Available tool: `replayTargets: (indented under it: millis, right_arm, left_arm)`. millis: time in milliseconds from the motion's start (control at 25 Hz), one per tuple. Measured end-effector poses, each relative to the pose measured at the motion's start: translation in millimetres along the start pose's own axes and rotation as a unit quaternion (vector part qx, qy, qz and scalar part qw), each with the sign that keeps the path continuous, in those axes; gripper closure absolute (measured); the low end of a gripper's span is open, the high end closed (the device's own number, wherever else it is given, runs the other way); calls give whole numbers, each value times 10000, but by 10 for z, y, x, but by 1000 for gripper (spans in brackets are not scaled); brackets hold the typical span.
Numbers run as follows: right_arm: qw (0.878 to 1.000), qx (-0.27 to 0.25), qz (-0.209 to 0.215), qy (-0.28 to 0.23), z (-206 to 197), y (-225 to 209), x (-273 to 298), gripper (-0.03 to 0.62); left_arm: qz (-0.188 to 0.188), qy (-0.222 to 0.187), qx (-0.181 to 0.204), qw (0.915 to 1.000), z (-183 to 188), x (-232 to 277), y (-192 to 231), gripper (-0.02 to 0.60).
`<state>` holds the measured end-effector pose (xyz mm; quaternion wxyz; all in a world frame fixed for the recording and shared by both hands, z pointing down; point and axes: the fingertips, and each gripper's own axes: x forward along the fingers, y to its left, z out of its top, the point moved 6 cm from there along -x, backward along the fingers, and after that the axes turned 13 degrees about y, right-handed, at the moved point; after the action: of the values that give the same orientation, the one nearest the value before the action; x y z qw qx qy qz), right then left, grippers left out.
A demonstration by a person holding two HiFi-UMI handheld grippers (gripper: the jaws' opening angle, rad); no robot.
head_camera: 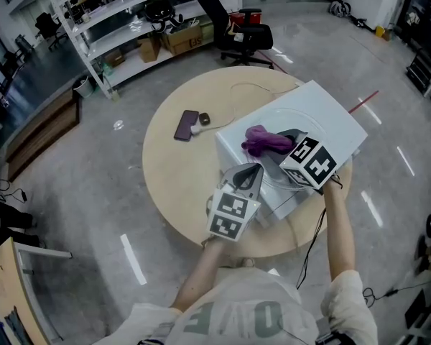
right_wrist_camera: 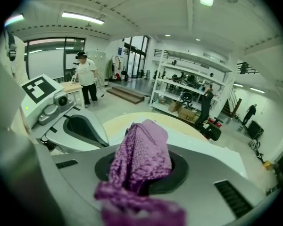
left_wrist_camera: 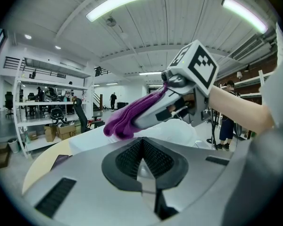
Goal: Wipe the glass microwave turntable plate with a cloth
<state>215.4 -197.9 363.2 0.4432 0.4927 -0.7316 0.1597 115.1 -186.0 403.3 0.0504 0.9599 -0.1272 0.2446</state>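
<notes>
A clear glass turntable plate (head_camera: pixel 276 180) lies on top of a white microwave (head_camera: pixel 323 113); only its faint round outline shows. My left gripper (head_camera: pixel 256 168) (left_wrist_camera: pixel 141 161) is at the plate's near left rim, jaws closed with a thin glassy edge between them. My right gripper (head_camera: pixel 277 144) (right_wrist_camera: pixel 141 173) is shut on a bunched purple cloth (head_camera: pixel 262 141) (right_wrist_camera: pixel 142 157) and holds it over the plate. In the left gripper view the cloth (left_wrist_camera: pixel 127 117) hangs from the right gripper (left_wrist_camera: pixel 155 111) just above and beyond the left jaws.
The microwave stands on a round beige table (head_camera: pixel 179 185). A dark phone (head_camera: pixel 186 125) and a small plug with a white cable (head_camera: pixel 203 119) lie at its far left. A black office chair (head_camera: pixel 244 34) and white shelves (head_camera: pixel 129 13) stand beyond.
</notes>
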Motion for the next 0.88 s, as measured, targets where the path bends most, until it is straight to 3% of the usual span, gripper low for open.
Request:
replayTargets:
  millis: [240, 320, 440, 880]
  right_arm:
    - [9896, 600, -1297, 145, -56, -700, -69, 546]
    - [9849, 673, -1551, 366, -92, -837, -9, 546]
    - [9837, 671, -1547, 630, -172, -871, 170, 546]
    - [9911, 32, -1207, 556, -127, -258, 85, 545]
  left_arm:
    - [-1, -30, -4, 10000, -9, -20, -13, 580]
    - [-3, -27, 3, 10000, -21, -14, -23, 580]
    - [-2, -12, -1, 10000, -41, 5, -27, 580]
    - [23, -5, 20, 10000, -13, -39, -16, 580]
